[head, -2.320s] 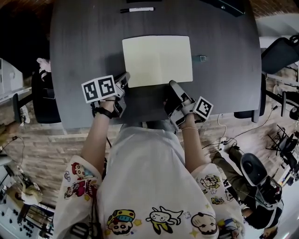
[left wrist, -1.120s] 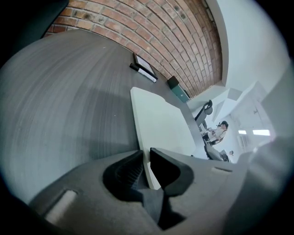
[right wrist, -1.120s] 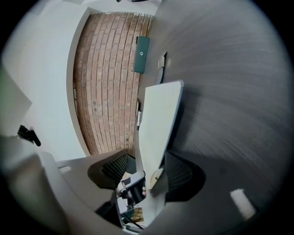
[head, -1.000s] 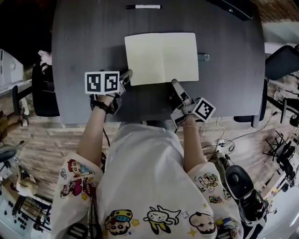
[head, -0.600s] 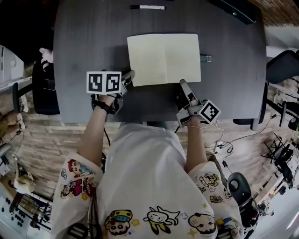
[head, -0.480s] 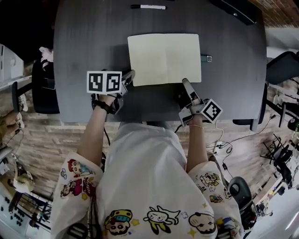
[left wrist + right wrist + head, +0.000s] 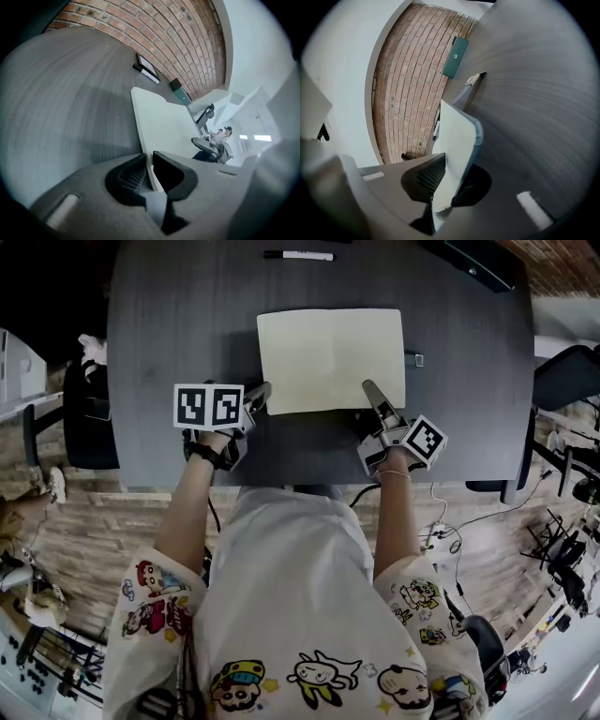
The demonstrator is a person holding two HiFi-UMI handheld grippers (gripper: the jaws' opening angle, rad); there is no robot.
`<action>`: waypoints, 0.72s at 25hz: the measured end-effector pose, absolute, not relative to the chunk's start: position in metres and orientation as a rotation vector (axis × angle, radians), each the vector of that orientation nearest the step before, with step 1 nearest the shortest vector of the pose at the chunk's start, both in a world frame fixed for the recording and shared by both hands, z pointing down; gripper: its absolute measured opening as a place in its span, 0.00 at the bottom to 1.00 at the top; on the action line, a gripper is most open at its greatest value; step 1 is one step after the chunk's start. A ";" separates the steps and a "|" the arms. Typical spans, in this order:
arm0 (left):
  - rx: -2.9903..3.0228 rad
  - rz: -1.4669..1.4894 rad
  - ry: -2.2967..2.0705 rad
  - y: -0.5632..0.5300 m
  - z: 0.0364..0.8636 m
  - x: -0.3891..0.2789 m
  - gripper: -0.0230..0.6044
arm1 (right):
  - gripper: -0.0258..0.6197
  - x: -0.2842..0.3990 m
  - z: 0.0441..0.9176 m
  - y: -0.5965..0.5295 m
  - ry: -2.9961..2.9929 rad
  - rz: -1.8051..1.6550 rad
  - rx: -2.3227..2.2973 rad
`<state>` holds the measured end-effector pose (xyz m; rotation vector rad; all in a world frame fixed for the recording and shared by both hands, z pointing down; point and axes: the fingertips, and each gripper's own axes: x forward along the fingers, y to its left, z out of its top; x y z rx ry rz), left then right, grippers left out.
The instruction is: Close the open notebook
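While the left gripper (image 7: 259,391) pinches the notebook (image 7: 328,357), the right gripper (image 7: 371,388) has just closed on its right cover.

head view: from well above the person (image 7: 291,596), facing steeply down on the table (image 7: 169,334) and notebook (image 7: 328,357). left and right gripper views: low, very close at the notebook's near edge, facing the brick wall (image 7: 187,42). all three share the notebook.

We see a notebook (image 7: 330,360) with cream pages and a blue-grey cover, a dark grey streaked tabletop (image 7: 178,324), a black-and-white pen (image 7: 298,255) at its far edge, and a red-brown brick wall (image 7: 187,37).
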<state>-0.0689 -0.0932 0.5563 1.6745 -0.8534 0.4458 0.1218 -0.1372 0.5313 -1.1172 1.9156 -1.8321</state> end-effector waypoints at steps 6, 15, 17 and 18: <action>1.668 0.433 -0.859 -0.095 0.558 -0.068 0.11 | 0.09 0.123 0.530 -0.137 1.933 -1.799 -1.128; 1.640 0.312 -0.870 -0.097 0.562 -0.068 0.11 | 0.08 0.113 0.515 -0.136 2.155 -1.695 -1.190; 1.626 0.283 -0.883 -0.094 0.560 -0.073 0.11 | 0.08 0.108 0.510 -0.130 2.225 -1.675 -1.254; 1.622 0.273 -0.891 -0.093 0.560 -0.075 0.11 | 0.08 0.104 0.507 -0.128 2.264 -1.657 -1.280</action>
